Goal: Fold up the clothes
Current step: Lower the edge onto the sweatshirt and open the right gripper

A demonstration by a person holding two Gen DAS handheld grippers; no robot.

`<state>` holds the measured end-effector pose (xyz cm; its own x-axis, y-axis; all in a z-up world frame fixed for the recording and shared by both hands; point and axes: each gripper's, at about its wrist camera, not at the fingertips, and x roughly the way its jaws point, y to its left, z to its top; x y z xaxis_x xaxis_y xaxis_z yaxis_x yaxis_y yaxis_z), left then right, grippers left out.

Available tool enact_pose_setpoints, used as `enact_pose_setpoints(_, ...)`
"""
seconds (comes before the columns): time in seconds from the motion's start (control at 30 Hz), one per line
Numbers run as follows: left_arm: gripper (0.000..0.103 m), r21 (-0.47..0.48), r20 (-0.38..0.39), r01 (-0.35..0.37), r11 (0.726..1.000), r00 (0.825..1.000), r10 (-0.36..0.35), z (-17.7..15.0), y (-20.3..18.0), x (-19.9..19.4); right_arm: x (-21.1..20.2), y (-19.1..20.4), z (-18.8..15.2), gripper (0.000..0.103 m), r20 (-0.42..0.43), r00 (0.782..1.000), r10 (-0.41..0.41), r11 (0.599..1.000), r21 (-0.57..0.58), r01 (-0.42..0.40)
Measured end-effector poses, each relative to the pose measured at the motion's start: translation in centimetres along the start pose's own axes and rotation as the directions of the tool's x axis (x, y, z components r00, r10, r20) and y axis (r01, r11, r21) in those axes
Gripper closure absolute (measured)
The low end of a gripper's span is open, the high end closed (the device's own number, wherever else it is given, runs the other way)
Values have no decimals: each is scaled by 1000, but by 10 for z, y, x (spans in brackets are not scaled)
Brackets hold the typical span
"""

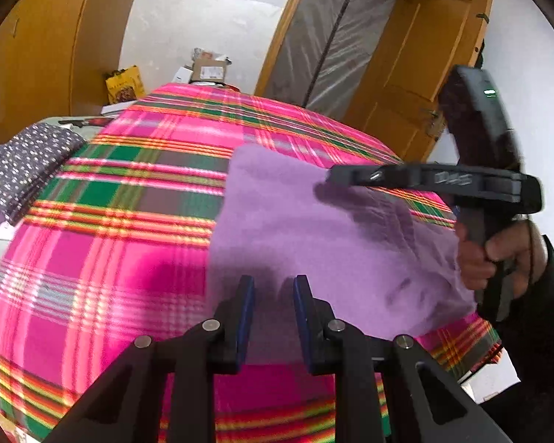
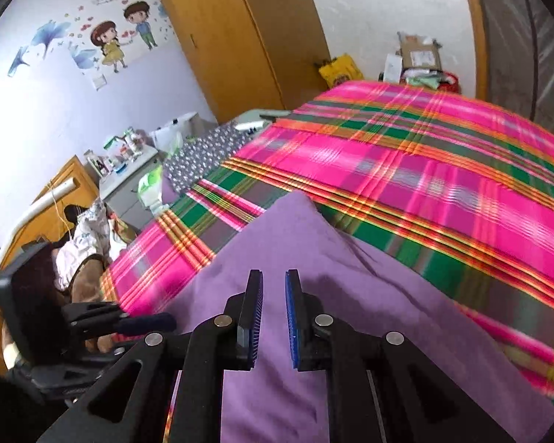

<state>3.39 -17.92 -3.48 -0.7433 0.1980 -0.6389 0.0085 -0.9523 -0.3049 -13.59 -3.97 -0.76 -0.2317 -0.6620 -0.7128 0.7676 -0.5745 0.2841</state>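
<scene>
Purple garment spread on the plaid bed, both grippers empty above it.

Left wrist view: the left gripper (image 1: pixel 273 291) hangs with its fingers spread and nothing between them, just above the near edge of the purple garment (image 1: pixel 295 229), which lies flat on the pink plaid bedspread (image 1: pixel 110 221). The right gripper (image 1: pixel 332 176) reaches in over the cloth's far right part, held by a hand (image 1: pixel 498 258); side-on, its gap cannot be read here. Right wrist view: the right gripper (image 2: pixel 274 288) has its blue pads (image 2: pixel 291 317) a little apart, gripping nothing, over the garment (image 2: pixel 369 313); the left gripper (image 2: pixel 158 320) sits at the cloth's left edge. The fabric looks soft, light and limp, likely to sag and wrinkle; best pinched at a corner or hem edge.
</scene>
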Motion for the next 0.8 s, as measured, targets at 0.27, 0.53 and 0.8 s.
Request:
enact_pose_setpoints(0.27, 81, 4, 7, 30, 1000, 1000, -30, -6, 8, 3, 22, -26, 9, 95, -83, 996, 14, 985, 174, 0)
enact_pose_setpoints(0.53, 81, -21, 16, 69, 997, 997, -69, -6, 14, 3, 46, 6, 47, 91, -116, 993, -11, 1000, 12, 12)
enact_pose_setpoints(0.8, 81, -11, 11, 64, 998, 998, -64, -6, 10, 2, 72, -6, 58, 94, -136, 991, -4, 999, 34, 8)
